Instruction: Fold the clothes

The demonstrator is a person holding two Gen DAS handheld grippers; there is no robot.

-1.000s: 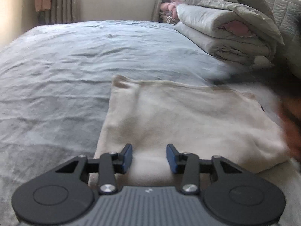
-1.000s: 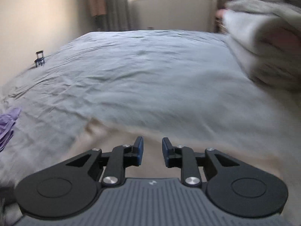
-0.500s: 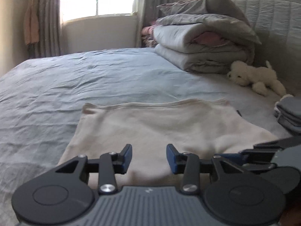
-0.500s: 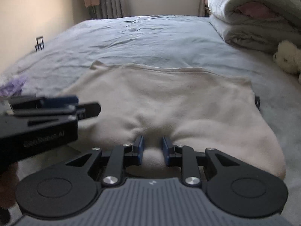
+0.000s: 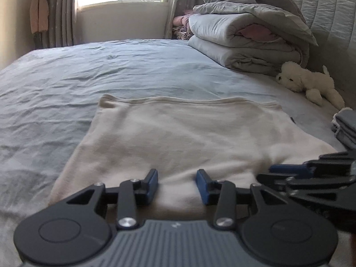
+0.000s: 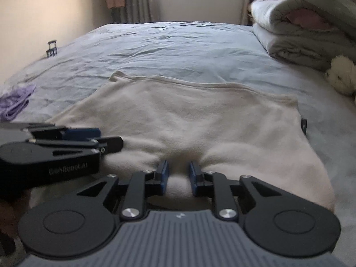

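Right hand-held gripper [image 6: 178, 174] just closing, pinching cream garment [image 6: 200, 120] fold, left hand-held gripper [image 5: 177, 185] spread over hem

Our right gripper [image 6: 177, 176] has just been closing, pinching a fold of the garment [image 6: 200, 120] at lower centre.

I count one cream fleece garment [image 5: 178, 138] spread on my one blue-grey bed sheet [image 5: 89, 71], one stack of folded grey quilts [image 5: 244, 37], and one white plush toy dog [image 5: 309, 84]. There is one crumpled lilac cloth [image 6: 15, 102], one small pile of folded grey clothes [image 5: 346, 126], and one small black clip-like object [image 6: 51, 49].
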